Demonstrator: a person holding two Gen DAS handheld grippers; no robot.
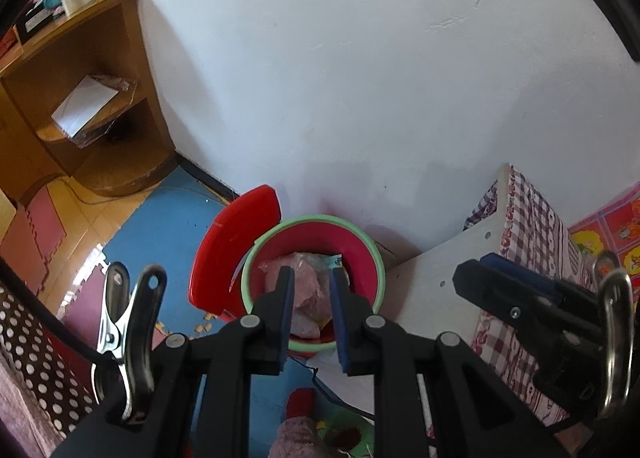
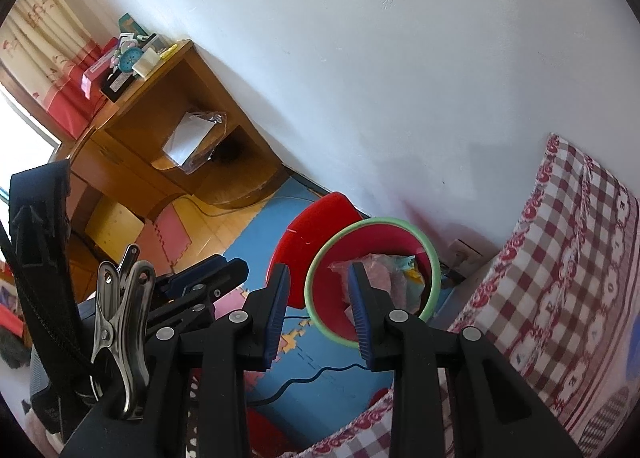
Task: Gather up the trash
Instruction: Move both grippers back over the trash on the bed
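Trash [image 1: 306, 286], a crumpled pinkish clear plastic bag with a scrap of blue and yellow wrapper, sits inside the red bin [image 1: 360, 254] with the pale green rim, on the blue floor mat [image 1: 160, 226] close to the white wall [image 1: 360, 78], between the bed's end board [image 1: 432, 290] and the bin's red lid [image 1: 228, 246], which leans just beside it; the bag looks light, soft and slippery, likely to crush and slide under the pads, so a bunched fold near its top seems the best hold; it has no clear long axis, though the wad rises toward the bin mouth, which faces upward; the left gripper [image 1: 311, 298] hangs over the bin with its blue pads narrowly apart and nothing between them; the right gripper [image 2: 318, 304] stands somewhat wider, also empty, one finger over the rim; a black cable [image 2: 312, 374] trails across the mat.
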